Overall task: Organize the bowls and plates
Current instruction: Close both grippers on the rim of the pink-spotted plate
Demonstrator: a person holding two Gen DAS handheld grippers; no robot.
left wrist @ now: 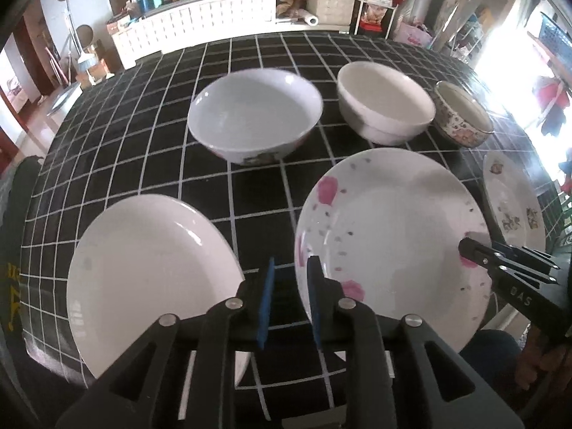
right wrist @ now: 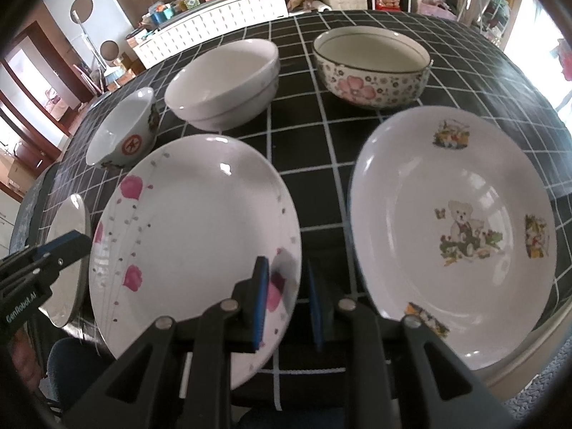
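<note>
nothing is stacked yet, so the sorting has barely begun. three plates lie singly along the near edge of the bench (left wrist: 107, 136): a plain plate (left wrist: 150, 279) toward the left corner, a pink-flower plate (left wrist: 393, 236) in the middle, and a bear plate (right wrist: 454, 228) toward the right corner. behind them, nearer the far edge, three bowls stand apart in a row: a wide bowl (left wrist: 255, 114) with a red mark on its side at the left, a white bowl (left wrist: 384, 102) in the middle, and a floral bowl (right wrist: 371, 71) at the right.

both claws sit at the pink-flower plate. the left claw (left wrist: 291, 286) is nearly closed, its blue pads astride the plate's left rim; a gap shows between pad and rim, so it looks not to be pinching (the fisheye makes this hard to judge). the right claw (right wrist: 286, 293) is likewise narrow, one pad over the plate's right rim and the other over bare cloth, and i cannot tell whether it presses the china.

what is left, judging by this: gather the three plates into one pile and nest the three bowls, probably starting with the middle plate onto a neighbour.
</note>
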